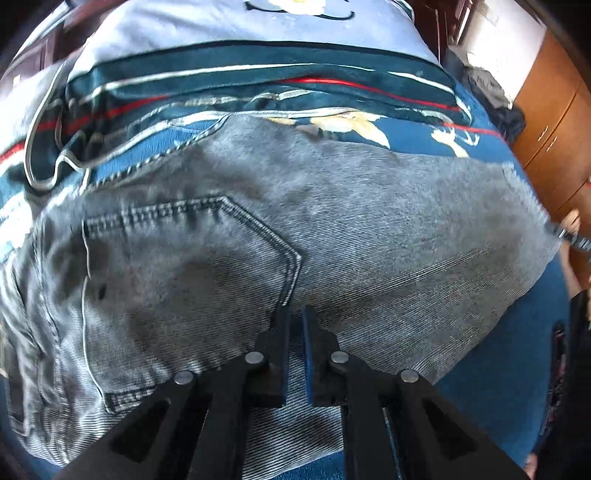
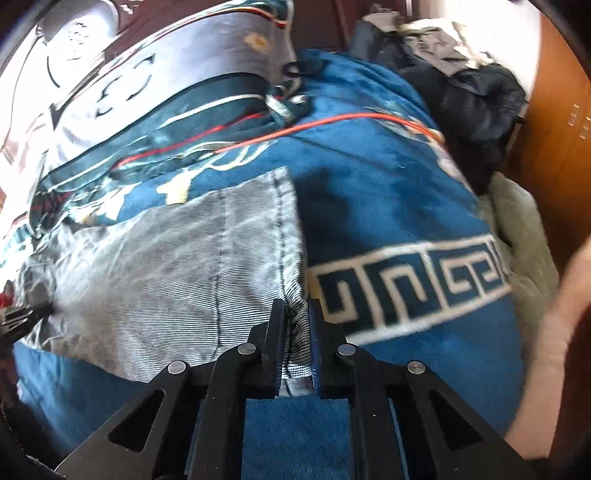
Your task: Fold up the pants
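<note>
Grey denim pants (image 1: 258,236) lie on a blue blanket (image 1: 498,398), back pocket facing up on the left. My left gripper (image 1: 294,314) has its jaws nearly together, pinching the denim just below the pocket's point. In the right wrist view the pants (image 2: 166,266) stretch left, and their hemmed edge runs down into my right gripper (image 2: 297,306), which is shut on that edge. The other gripper's tip shows at the far left (image 2: 22,317).
The blue blanket (image 2: 388,184) carries a white key-pattern border (image 2: 406,288). A striped teal quilt (image 1: 258,85) and a pale pillow (image 1: 240,29) lie behind. A dark clothes pile (image 2: 461,92) and a wooden cabinet (image 1: 554,122) stand to the right. A bare arm (image 2: 546,350) is at the right edge.
</note>
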Demonstrator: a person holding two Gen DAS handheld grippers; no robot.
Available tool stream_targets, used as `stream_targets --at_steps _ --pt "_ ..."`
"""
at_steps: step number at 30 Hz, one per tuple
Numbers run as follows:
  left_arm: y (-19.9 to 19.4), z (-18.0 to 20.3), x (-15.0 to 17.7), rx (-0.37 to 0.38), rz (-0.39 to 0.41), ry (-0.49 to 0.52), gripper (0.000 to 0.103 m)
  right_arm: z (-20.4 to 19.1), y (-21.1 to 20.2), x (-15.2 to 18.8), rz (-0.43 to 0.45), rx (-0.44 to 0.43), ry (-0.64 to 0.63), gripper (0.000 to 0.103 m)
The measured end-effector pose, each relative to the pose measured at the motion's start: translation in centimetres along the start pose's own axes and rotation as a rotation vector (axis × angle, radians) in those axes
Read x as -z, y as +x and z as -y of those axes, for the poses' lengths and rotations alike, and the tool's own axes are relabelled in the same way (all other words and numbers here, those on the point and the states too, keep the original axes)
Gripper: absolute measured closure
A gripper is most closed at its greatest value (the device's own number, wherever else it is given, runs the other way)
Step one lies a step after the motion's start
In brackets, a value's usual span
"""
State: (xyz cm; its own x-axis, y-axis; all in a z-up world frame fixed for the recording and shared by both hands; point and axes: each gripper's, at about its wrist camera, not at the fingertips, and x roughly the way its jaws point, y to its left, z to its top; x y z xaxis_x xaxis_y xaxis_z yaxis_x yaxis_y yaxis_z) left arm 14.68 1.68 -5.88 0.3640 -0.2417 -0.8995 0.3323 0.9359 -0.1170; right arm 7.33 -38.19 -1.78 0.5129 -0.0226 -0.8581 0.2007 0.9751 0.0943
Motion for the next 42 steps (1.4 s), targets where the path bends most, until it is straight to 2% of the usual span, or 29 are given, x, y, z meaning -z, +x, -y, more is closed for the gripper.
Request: stream_targets --at_steps 2,3,5,7,8,9,11,12,15,18,20,22,23,25,28,29,31,33,36,38,42 --pt "0.5 0.6 0.2 -0.022 0.003 0.011 0.093 0.3 2.1 1.0 -0.065 0.051 -0.012 0.093" --pt "0.8 0.9 0.3 -0.039 0.007 0.017 0.093 0.2 2.9 1.3 -0.071 0.072 -0.035 0.093" --pt "0.8 1.4 0.3 -0.054 0.019 0.017 0.093 -0.4 3.2 1.1 -0.057 0.102 -0.067 0.092" --pt "0.2 1.3 0.1 -0.021 0.015 -0.002 0.090 -0.6 2.7 1.1 -0.035 0.112 -0.073 0.086" --pt "-0.3 1.0 0.0 -0.001 0.010 -0.014 0.085 -0.4 2.4 1.4 -0.016 0.121 -0.062 0.076" --pt "-0.9 0.7 -0.1 0.011 0.011 -0.024 0.079 0.0 2.1 1.8 -0.002 0.128 -0.045 0.073" --pt "-2.5 -0.1 -0.2 0.002 0.035 -0.034 0.047 0.2 0.7 2.1 0.043 0.130 -0.006 0.072" --pt "-3.3 -0.7 -0.3 -0.008 0.053 -0.035 0.044 -0.1 -0.1 2.1 0.067 0.142 -0.006 0.072" --pt "-5.2 -3.2 -0.5 -0.048 0.073 -0.056 0.043 -2.4 -2.3 2.2 0.134 0.126 -0.046 0.072" --pt "-5.7 -6.5 -0.1 -0.137 0.047 -0.103 0.043 -6.1 -3.0 2.2 0.136 0.017 -0.091 0.071" --pt "-5.4 -8.6 0.7 -0.189 0.020 -0.146 0.043 -9.2 -2.4 2.5 0.103 -0.046 -0.126 0.070" --pt "-5.0 -10.2 1.7 -0.206 -0.002 -0.190 0.043 -12.3 -1.2 2.8 0.058 -0.105 -0.173 0.070" --pt "-4.5 -10.9 2.5 -0.225 -0.015 -0.212 0.043 -13.2 -0.9 3.1 0.045 -0.109 -0.193 0.070" --pt "-3.7 -11.6 3.6 -0.202 -0.002 -0.222 0.041 -15.0 0.7 3.7 0.006 -0.108 -0.233 0.070" --pt "-3.2 -11.2 3.9 -0.229 0.013 -0.191 0.041 -15.7 4.4 4.8 -0.105 -0.077 -0.262 0.070" --pt "-3.3 -10.9 3.8 -0.246 0.012 -0.178 0.041 -15.8 4.2 5.0 -0.091 -0.077 -0.278 0.070" --pt "-3.9 -10.2 3.7 -0.266 0.028 -0.160 0.043 -15.6 3.5 4.5 -0.100 -0.099 -0.286 0.069" --pt "-5.1 -9.7 3.9 -0.256 0.071 -0.169 0.043 -14.2 1.8 3.6 -0.073 -0.161 -0.248 0.069" --pt "-7.1 -8.2 3.9 -0.250 0.150 -0.196 0.042 -10.6 -0.9 2.0 0.000 -0.188 -0.169 0.060" --pt "-7.7 -6.3 3.4 -0.195 0.192 -0.197 0.039 -7.6 -2.2 1.1 0.038 -0.182 -0.091 0.051" --pt "-7.4 0.0 1.4 -0.092 0.230 -0.095 0.034 -1.4 -3.2 0.4 0.073 -0.154 0.061 0.048"
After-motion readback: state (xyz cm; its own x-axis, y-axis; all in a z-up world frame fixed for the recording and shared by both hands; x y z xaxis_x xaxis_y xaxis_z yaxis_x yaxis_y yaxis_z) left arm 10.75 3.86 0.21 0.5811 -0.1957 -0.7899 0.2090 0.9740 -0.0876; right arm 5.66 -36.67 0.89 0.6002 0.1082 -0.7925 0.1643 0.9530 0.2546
